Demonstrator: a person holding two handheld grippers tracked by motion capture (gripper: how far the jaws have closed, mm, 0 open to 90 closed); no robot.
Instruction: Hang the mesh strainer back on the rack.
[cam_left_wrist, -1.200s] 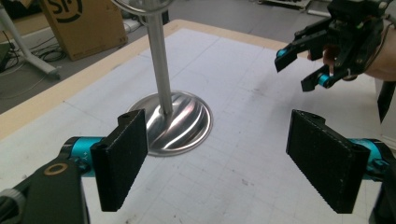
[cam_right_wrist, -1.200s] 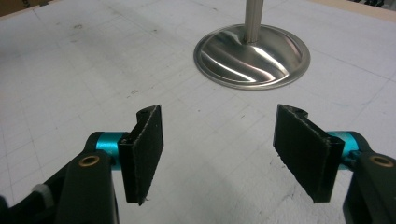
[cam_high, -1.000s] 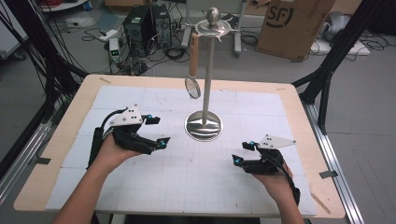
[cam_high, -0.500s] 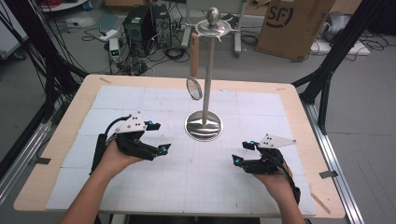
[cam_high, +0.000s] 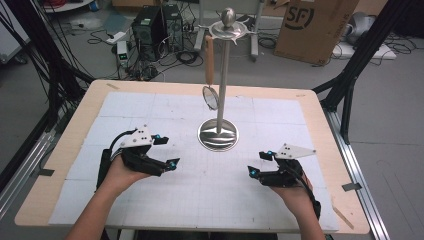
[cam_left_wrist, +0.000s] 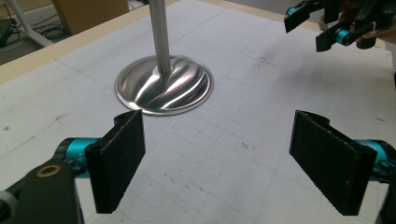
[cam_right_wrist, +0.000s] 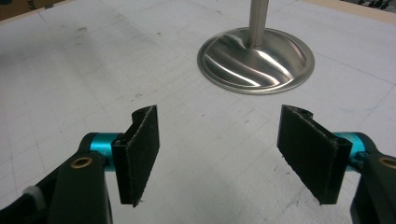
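A tall steel stand (cam_high: 220, 75) rises from a round shiny base (cam_high: 218, 135) at the middle of the white mat. From its top ring hangs a small strainer with a wooden handle (cam_high: 209, 60) and a round mesh head (cam_high: 211, 97). My left gripper (cam_high: 165, 151) rests low on the mat to the left of the base, jaws wide apart and empty. At the right my right gripper (cam_high: 260, 163) is open too, with nothing between its jaws. The base (cam_left_wrist: 164, 85) lies ahead of the left jaws, with the right gripper (cam_left_wrist: 312, 29) beyond. The base (cam_right_wrist: 256, 59) also lies ahead of the right jaws.
The white gridded mat (cam_high: 210, 200) covers a wooden table (cam_high: 325, 115). Black frame struts (cam_high: 350, 75) stand at the table's right and left. On the floor behind are a cardboard box (cam_high: 310, 25), a computer case (cam_high: 150, 25) and cables.
My left gripper has slid a little nearer to me and toward the right. The right gripper has stayed where it was, and the stand and strainer are still.
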